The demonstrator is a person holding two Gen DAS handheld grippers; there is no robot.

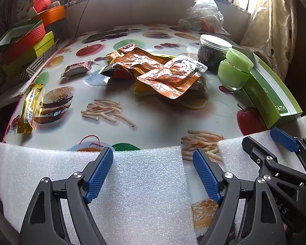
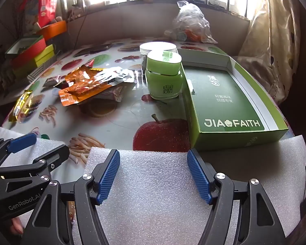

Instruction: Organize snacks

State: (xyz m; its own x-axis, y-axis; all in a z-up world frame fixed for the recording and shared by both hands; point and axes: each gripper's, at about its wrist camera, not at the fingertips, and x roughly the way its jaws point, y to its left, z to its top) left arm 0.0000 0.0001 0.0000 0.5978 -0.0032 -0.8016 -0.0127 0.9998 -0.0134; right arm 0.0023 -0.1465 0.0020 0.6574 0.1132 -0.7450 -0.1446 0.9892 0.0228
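A heap of snack packets (image 1: 159, 73) (image 2: 89, 81), mostly orange foil, lies mid-table. A gold bar packet (image 1: 29, 108) (image 2: 20, 104) rests near the left edge, and a small red-and-white packet (image 1: 76, 69) lies left of the heap. An open green box (image 2: 230, 102) (image 1: 269, 94) stands at the right. My left gripper (image 1: 153, 173) hovers open over white foam (image 1: 144, 194) at the near edge, nothing between its fingers. My right gripper (image 2: 153, 175) is open too, empty, over foam (image 2: 153, 204) in front of the box. Each gripper shows in the other's view.
A green jar (image 2: 164, 75) (image 1: 234, 71) and a white-lidded clear jar (image 1: 212, 49) stand beside the box. A clear plastic bag (image 1: 204, 16) sits at the back right. Stacked coloured boxes (image 1: 24, 42) line the left side. A curtain (image 2: 275, 40) hangs at the right.
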